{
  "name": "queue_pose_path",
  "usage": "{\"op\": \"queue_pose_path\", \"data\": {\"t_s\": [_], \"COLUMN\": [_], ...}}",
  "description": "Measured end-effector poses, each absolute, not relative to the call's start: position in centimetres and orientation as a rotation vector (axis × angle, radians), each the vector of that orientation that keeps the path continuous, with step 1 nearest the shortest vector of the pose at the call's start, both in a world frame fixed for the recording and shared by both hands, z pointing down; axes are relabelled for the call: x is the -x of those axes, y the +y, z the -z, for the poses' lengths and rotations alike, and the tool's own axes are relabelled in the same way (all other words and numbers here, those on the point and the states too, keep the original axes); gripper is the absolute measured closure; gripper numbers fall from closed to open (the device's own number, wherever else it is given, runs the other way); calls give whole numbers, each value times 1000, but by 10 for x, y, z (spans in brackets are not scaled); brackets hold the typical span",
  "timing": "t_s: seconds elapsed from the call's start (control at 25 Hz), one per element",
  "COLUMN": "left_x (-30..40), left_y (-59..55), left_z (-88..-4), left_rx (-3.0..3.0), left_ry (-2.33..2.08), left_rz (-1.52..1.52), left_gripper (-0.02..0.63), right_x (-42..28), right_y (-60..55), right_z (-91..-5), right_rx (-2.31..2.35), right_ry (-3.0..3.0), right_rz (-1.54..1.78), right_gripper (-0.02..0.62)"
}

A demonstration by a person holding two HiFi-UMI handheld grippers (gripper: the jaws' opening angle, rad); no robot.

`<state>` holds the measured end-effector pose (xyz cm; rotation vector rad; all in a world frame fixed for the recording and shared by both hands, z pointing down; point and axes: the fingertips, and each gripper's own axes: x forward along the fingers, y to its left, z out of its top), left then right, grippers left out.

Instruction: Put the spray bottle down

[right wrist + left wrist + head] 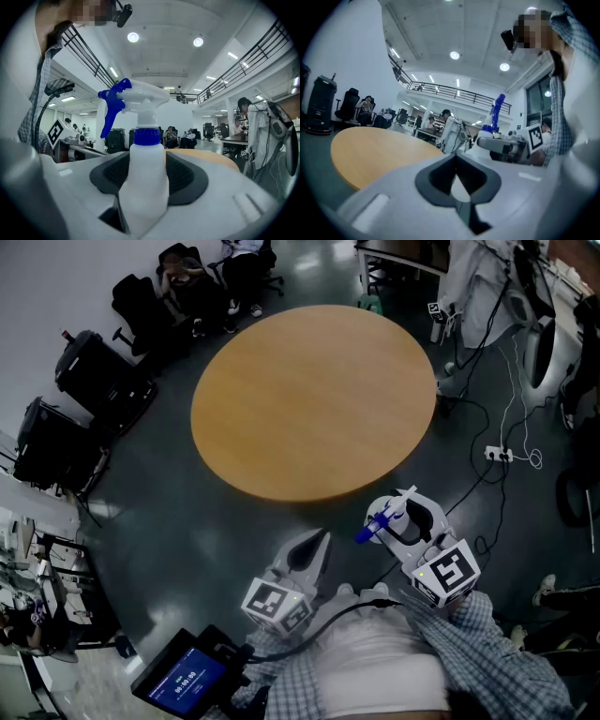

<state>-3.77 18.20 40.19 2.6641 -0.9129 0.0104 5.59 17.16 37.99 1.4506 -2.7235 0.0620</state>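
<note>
Our level right gripper [394, 512] clamps the spray bottle [143, 183] upright, short of the table [314, 399]. Our left gripper [322, 538] has its fingers [436, 176] closed, empty. Chairs [141, 301] stand beyond it.

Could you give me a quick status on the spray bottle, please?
Right gripper shut on the spray bottle, upright, not yet over the round table. Left gripper shut, empty. Nothing on the tabletop in the way.

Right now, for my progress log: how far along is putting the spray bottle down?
Done: nothing set down. In hand: the right gripper clamps the spray bottle upright, over the floor short of the table. Remaining: carry it over, lower it, open the jaws. The left gripper is shut, empty.
</note>
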Motion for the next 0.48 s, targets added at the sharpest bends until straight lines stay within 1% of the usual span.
{"op": "queue_pose_path", "data": {"t_s": [0.48], "left_x": [32], "left_y": [186], "left_z": [-399], "left_rx": [-2671], "left_ry": [-902], "left_rz": [-8], "left_gripper": [604], "right_x": [-62], "right_y": [175], "right_z": [-373], "right_rx": [-1445], "right_ry": [-2721], "right_rz": [-51], "right_gripper": [357]}}
